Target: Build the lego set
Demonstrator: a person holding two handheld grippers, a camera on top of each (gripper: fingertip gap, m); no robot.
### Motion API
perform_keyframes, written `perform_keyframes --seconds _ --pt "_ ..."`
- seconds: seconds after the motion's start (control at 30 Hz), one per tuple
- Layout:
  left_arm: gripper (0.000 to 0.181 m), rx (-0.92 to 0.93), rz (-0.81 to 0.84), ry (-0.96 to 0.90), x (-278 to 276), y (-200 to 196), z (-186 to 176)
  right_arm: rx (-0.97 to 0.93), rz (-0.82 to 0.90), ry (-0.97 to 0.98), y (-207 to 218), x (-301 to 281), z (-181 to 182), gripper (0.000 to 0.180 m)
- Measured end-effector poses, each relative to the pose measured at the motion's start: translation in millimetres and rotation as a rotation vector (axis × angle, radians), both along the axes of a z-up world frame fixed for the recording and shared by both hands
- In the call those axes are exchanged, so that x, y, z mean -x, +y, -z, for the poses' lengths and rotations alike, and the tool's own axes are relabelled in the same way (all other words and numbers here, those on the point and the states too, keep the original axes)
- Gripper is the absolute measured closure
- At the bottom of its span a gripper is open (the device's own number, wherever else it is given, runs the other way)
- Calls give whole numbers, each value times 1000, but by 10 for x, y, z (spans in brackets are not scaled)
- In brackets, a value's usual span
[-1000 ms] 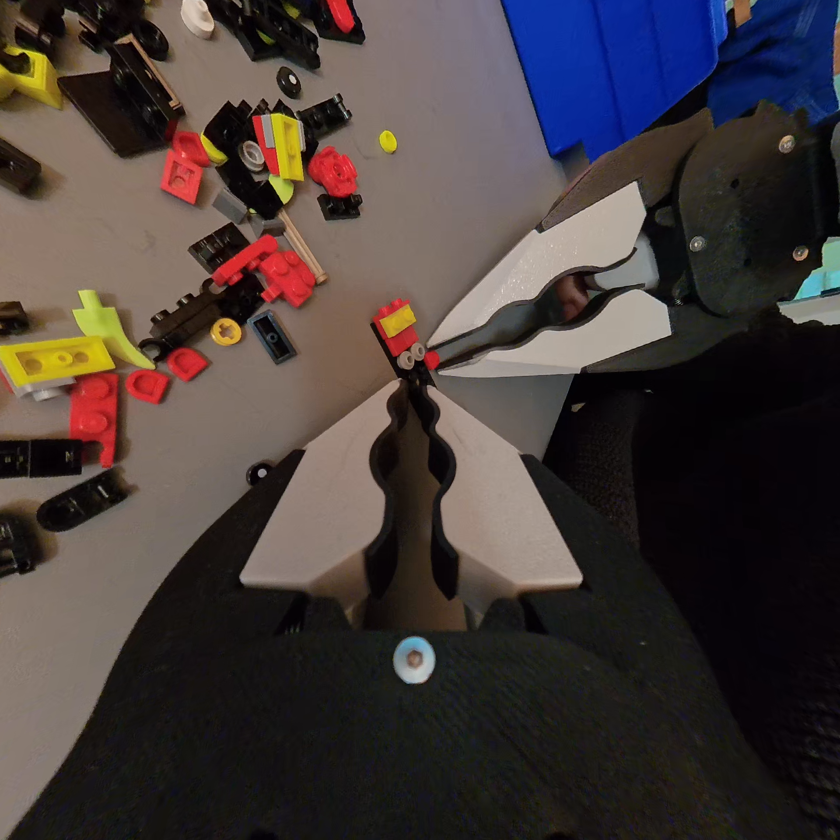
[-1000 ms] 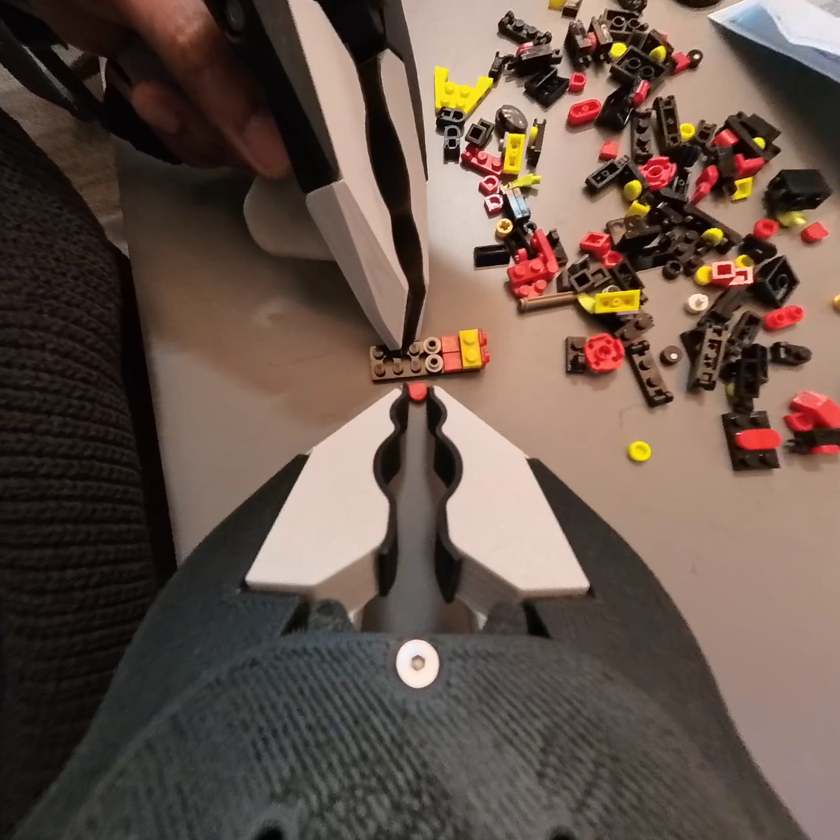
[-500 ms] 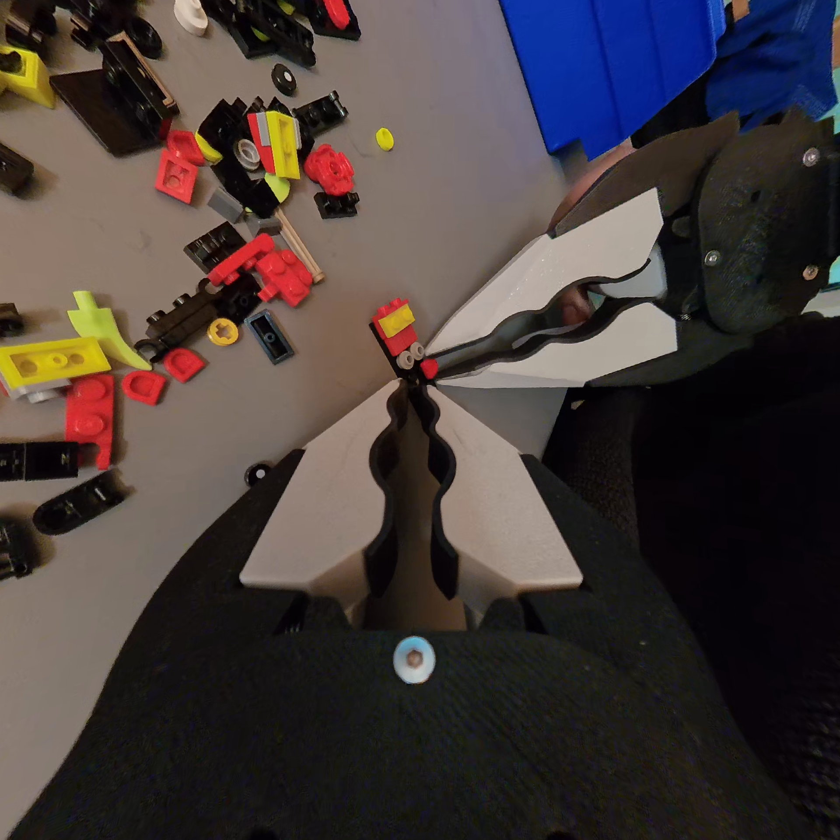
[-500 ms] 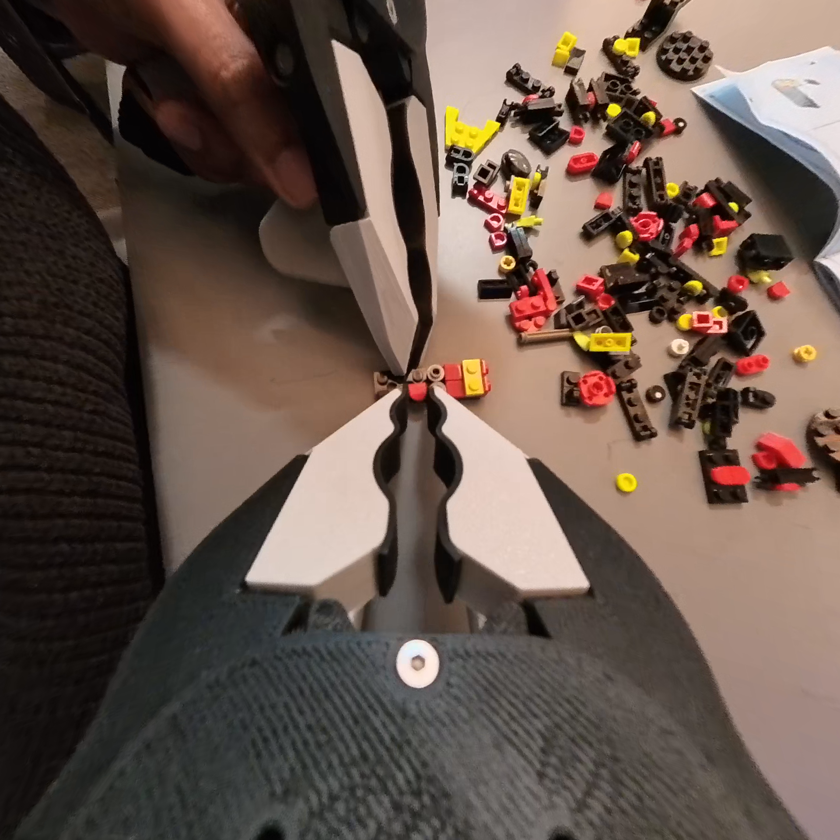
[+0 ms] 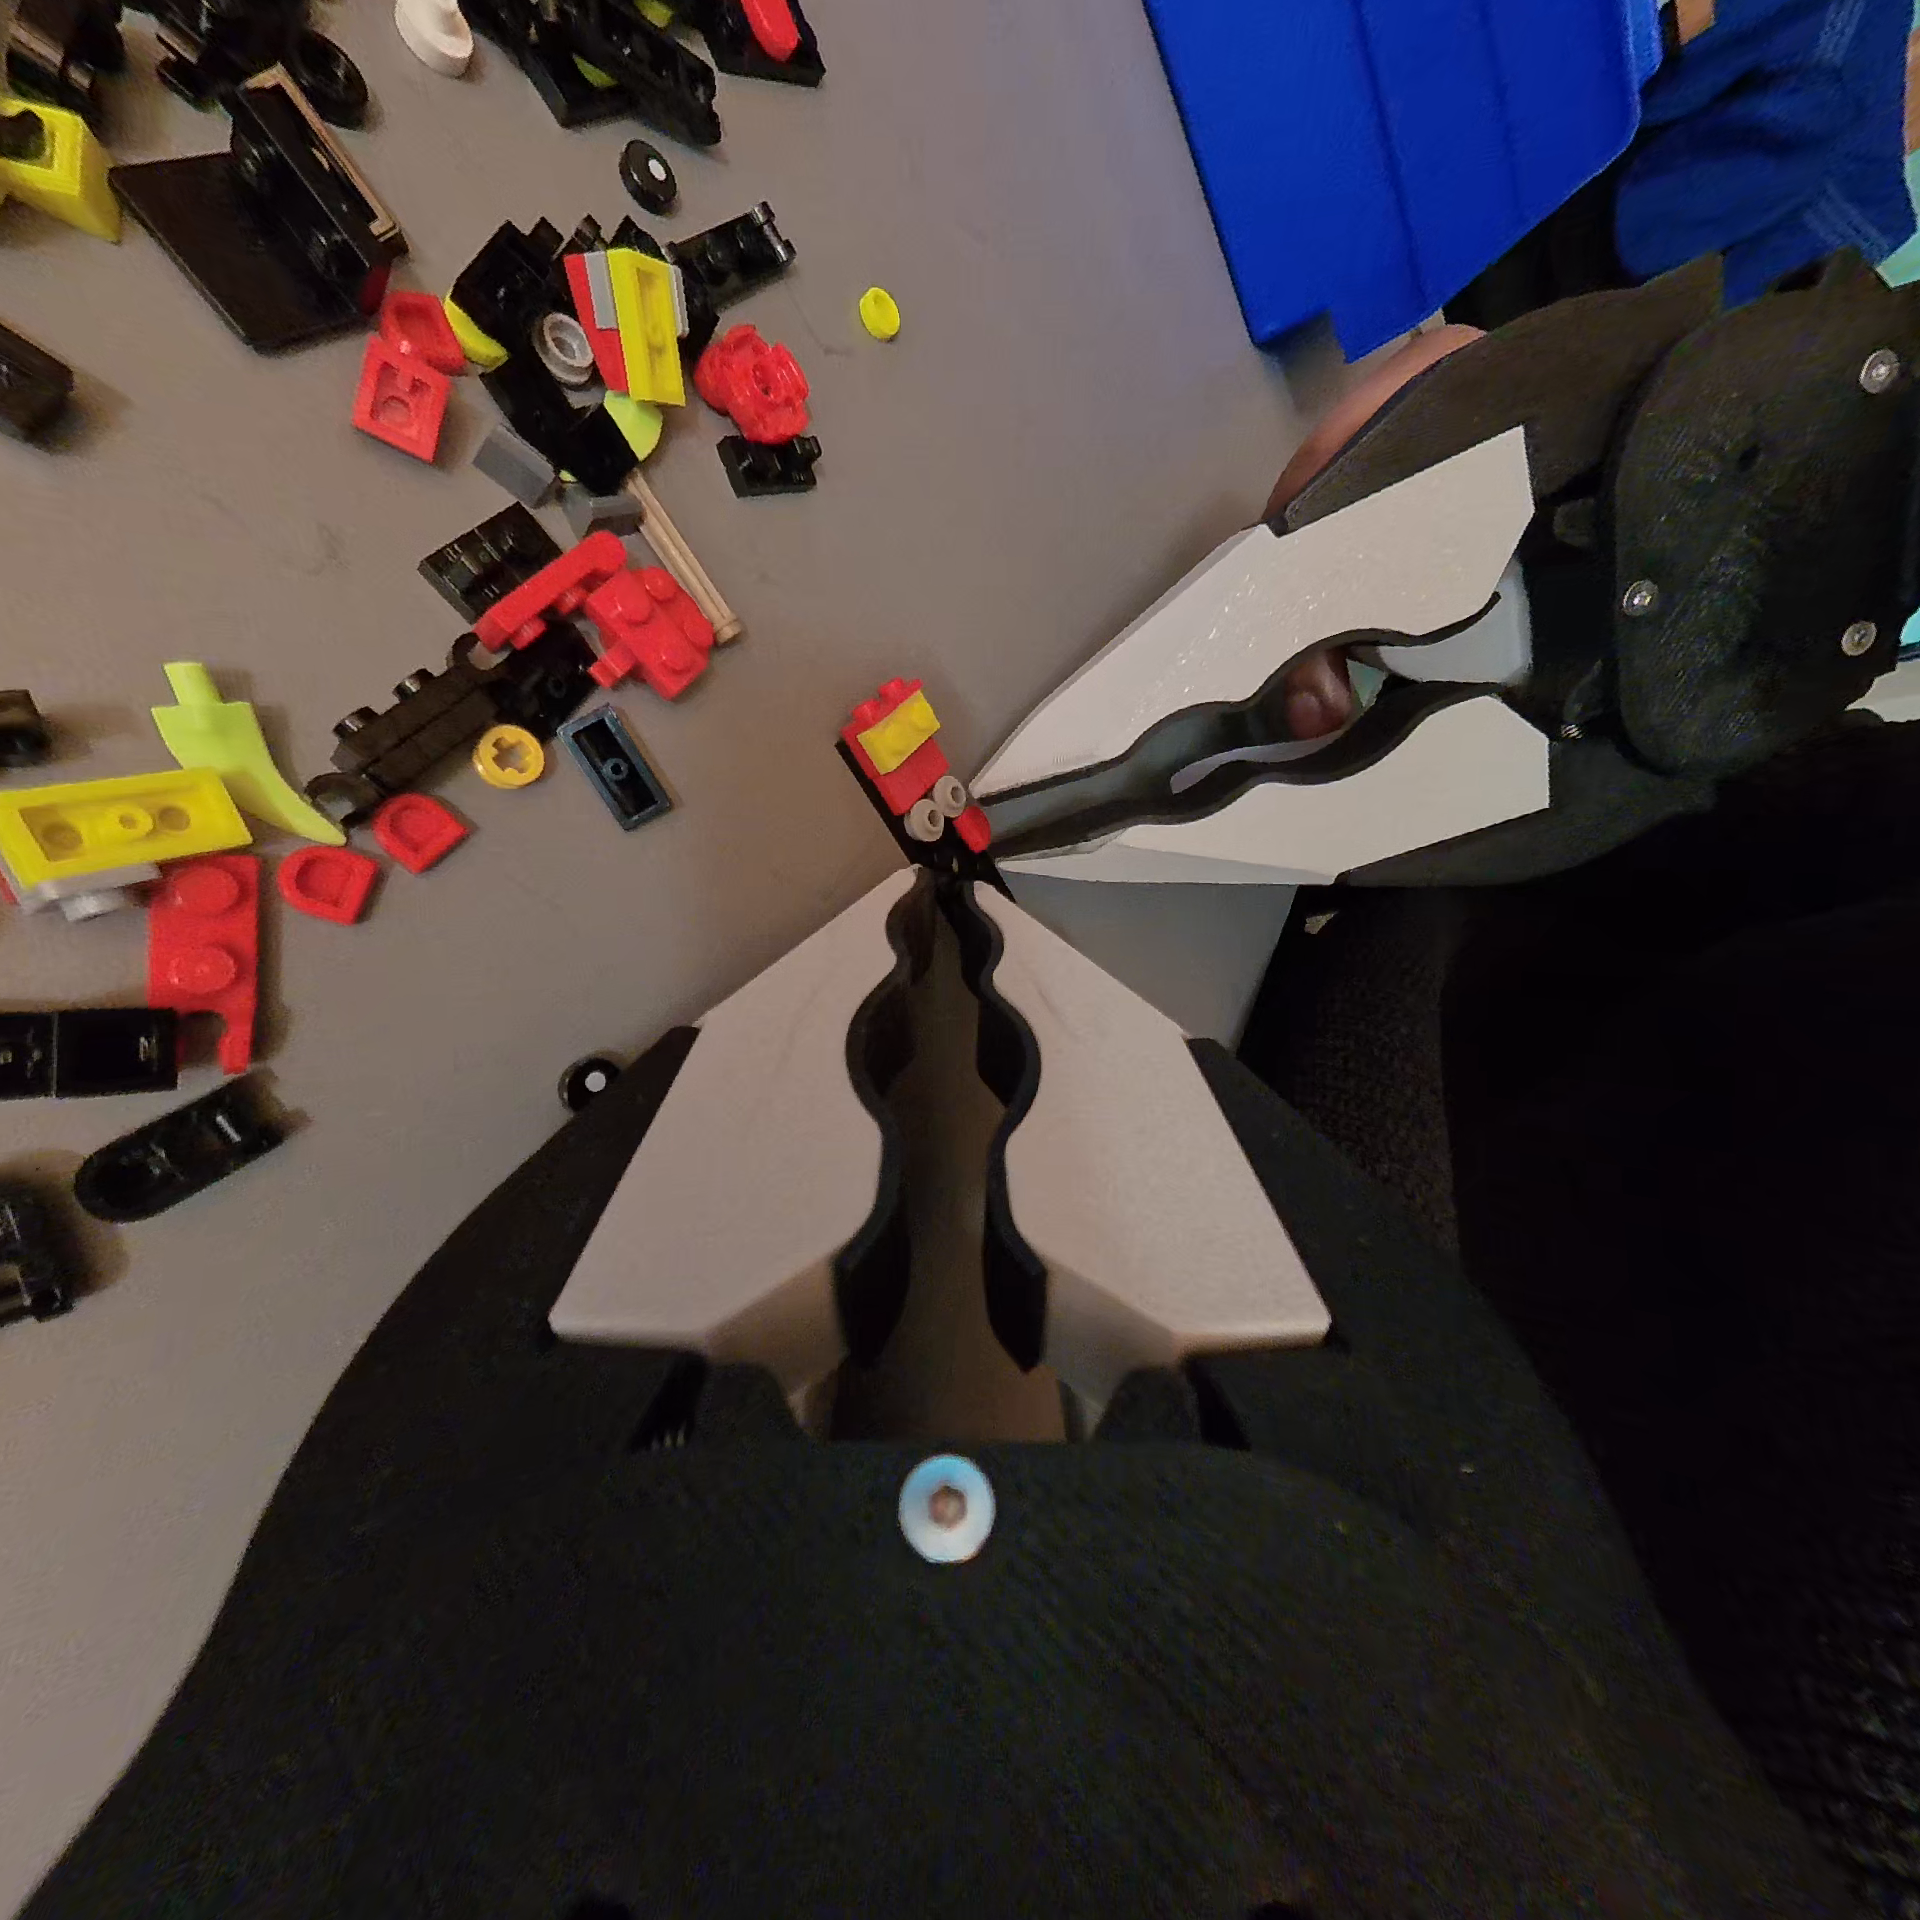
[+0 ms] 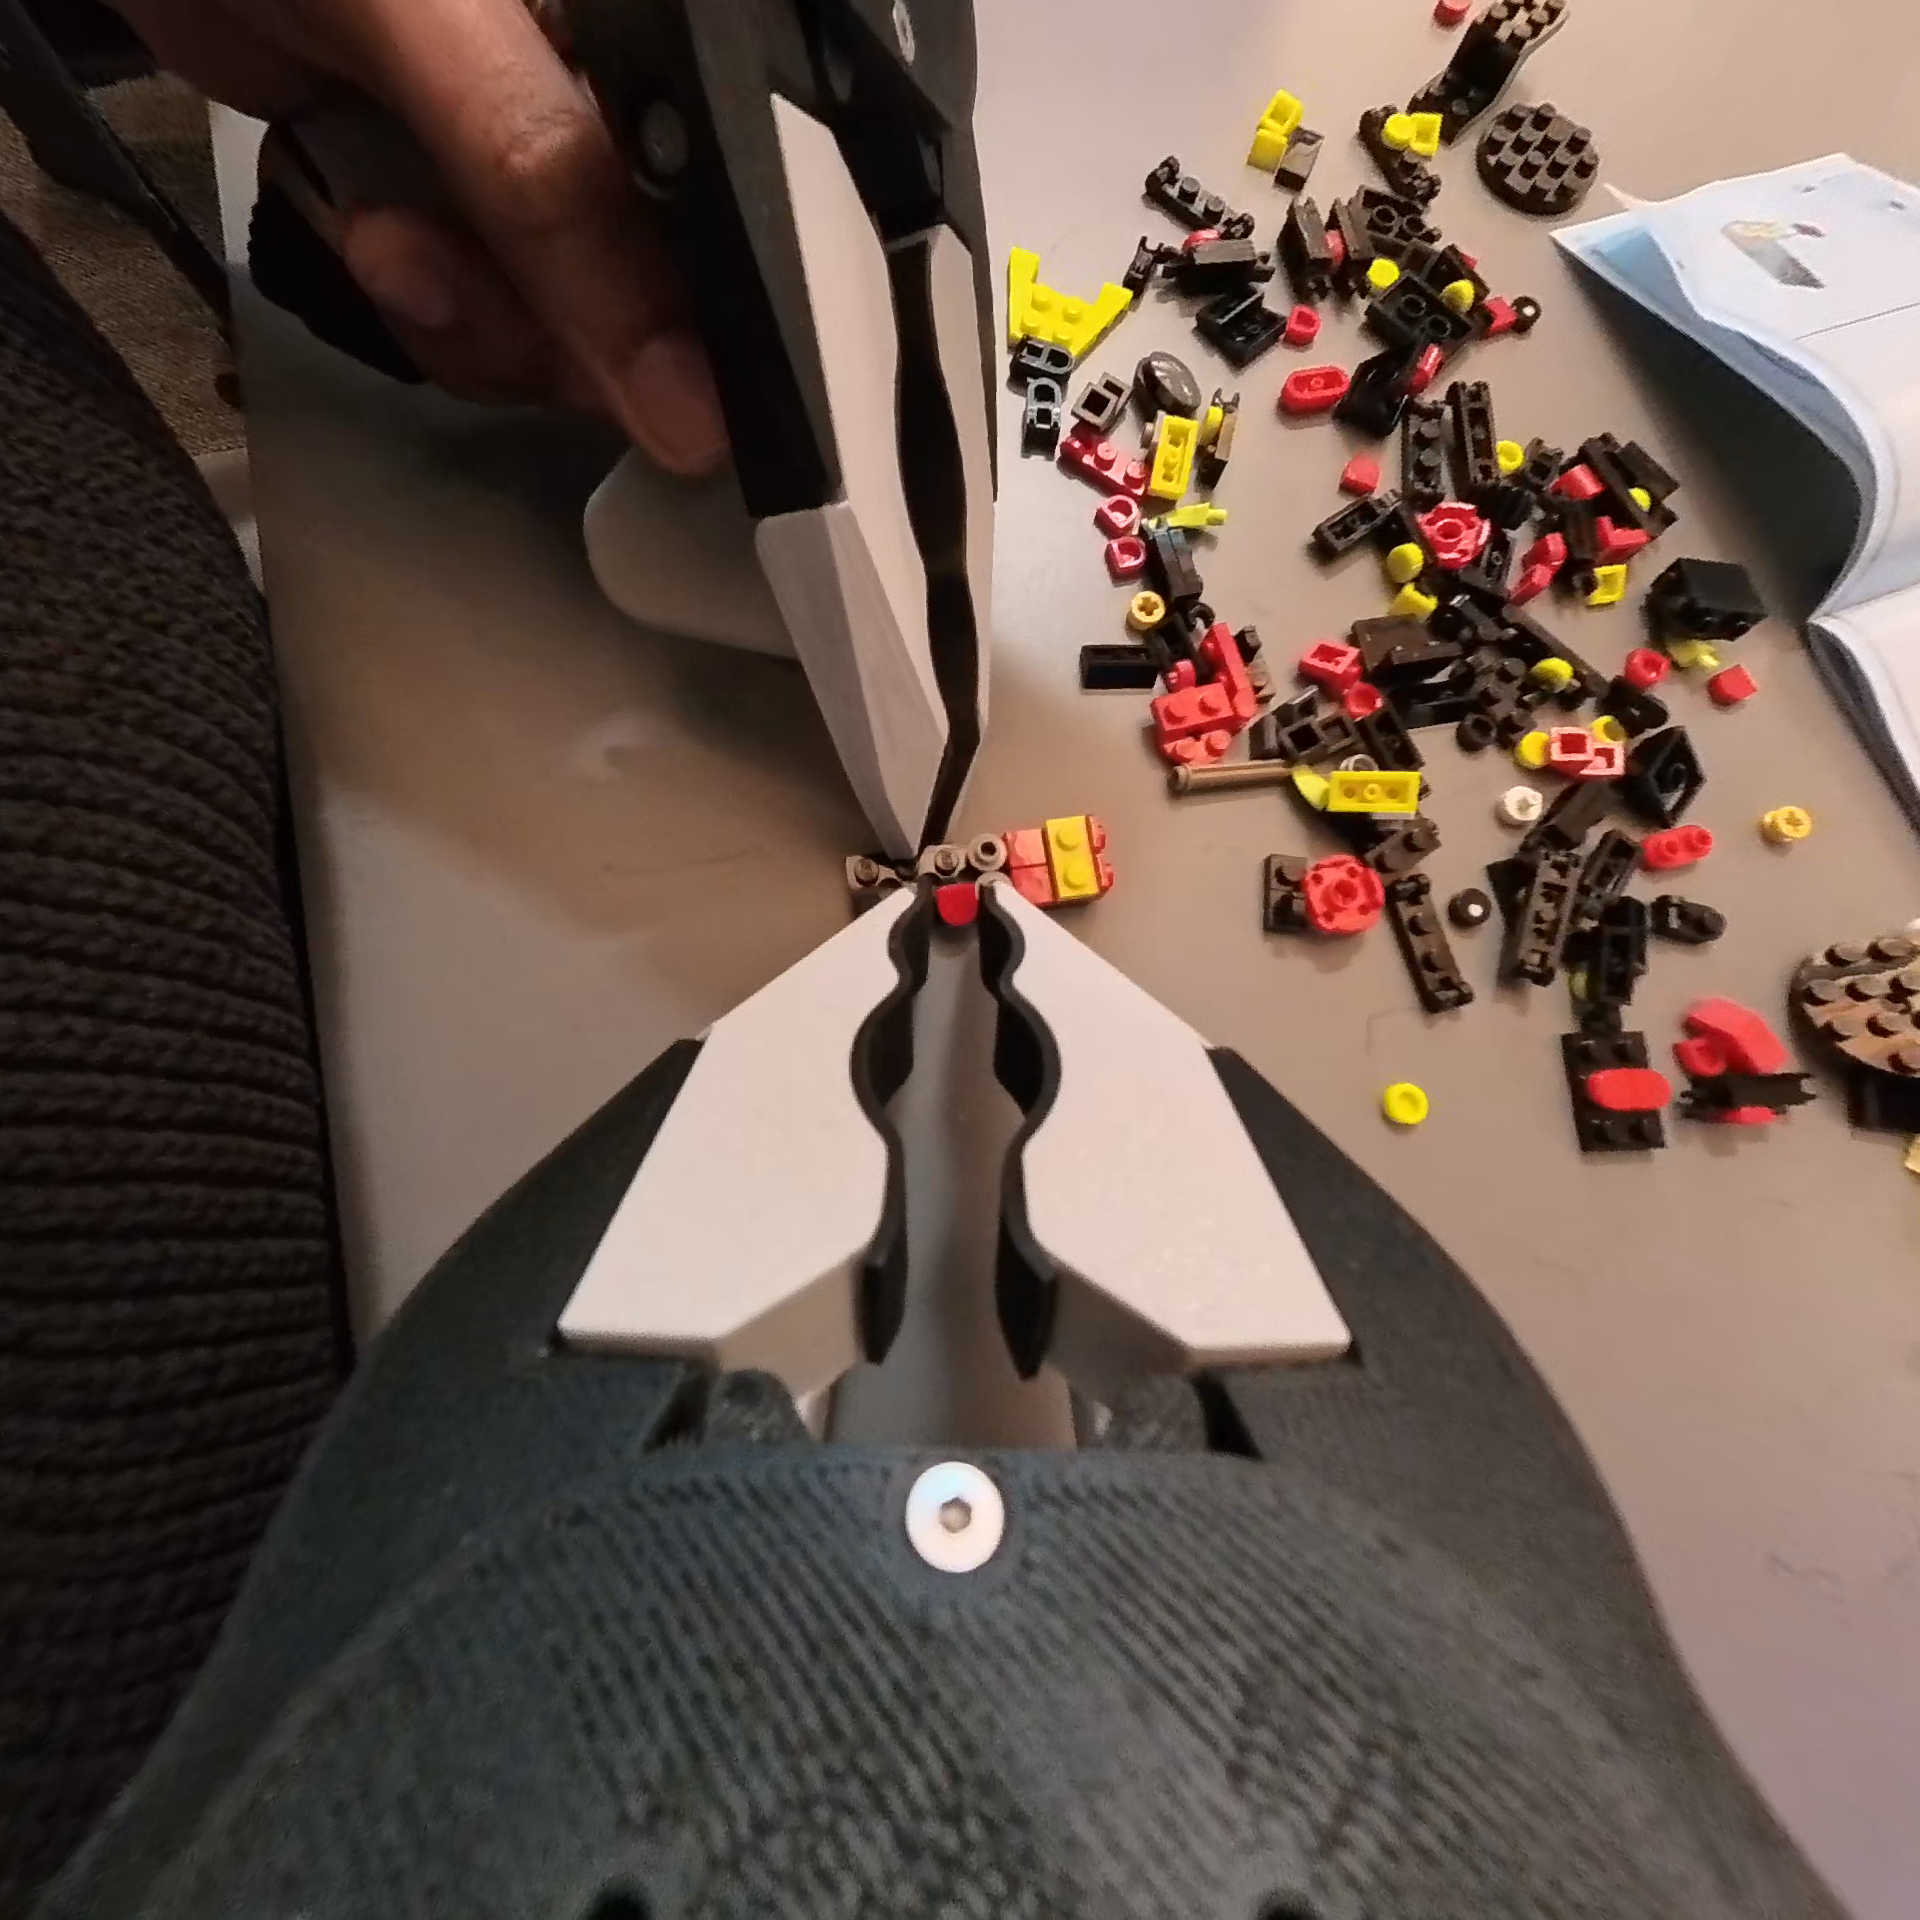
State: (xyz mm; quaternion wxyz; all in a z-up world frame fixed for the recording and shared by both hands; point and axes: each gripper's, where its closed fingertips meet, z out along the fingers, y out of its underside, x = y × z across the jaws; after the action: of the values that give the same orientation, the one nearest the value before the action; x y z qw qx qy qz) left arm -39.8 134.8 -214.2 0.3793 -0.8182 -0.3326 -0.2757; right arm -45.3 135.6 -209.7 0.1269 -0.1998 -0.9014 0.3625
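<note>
Right gripper [image 6: 948,902] is closing in w/ its small red piece [image 6: 956,904] pinched in the jaws — now touching the dark plate assembly [image 6: 1039,860]. Left gripper [image 5: 943,888] is pinching the plate's end on the bench [image 6: 623,935]; long axis running crosswise to the right jaws.

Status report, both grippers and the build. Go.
Left gripper shut on black plate. Right gripper shut on red piece, at plate beside grey studs. Nothing in the way; loose bricks apart.
</note>
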Motion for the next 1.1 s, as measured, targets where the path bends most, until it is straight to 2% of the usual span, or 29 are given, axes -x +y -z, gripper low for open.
perform_keyframes --seconds 0.03,0.27,0.37,0.5,0.73,1.1 --pt "179 0 0 0 0 0 0 3 0 1 -1 1 -6 173" --pt "179 0 0 0 2 0 0 109 52 -60 29 37 -103 171" --pt "180 0 -2 1 3 0 2 171 142 -177 127 85 -55 169" --pt "181 1 -1 3 5 4 3 223 182 -324 136 44 39 163" --pt "181 3 0 6 10 5 11 280 213 -390 126 72 33 166" --pt "180 2 7 5 -1 2 11 273 205 -373 89 100 33 165"
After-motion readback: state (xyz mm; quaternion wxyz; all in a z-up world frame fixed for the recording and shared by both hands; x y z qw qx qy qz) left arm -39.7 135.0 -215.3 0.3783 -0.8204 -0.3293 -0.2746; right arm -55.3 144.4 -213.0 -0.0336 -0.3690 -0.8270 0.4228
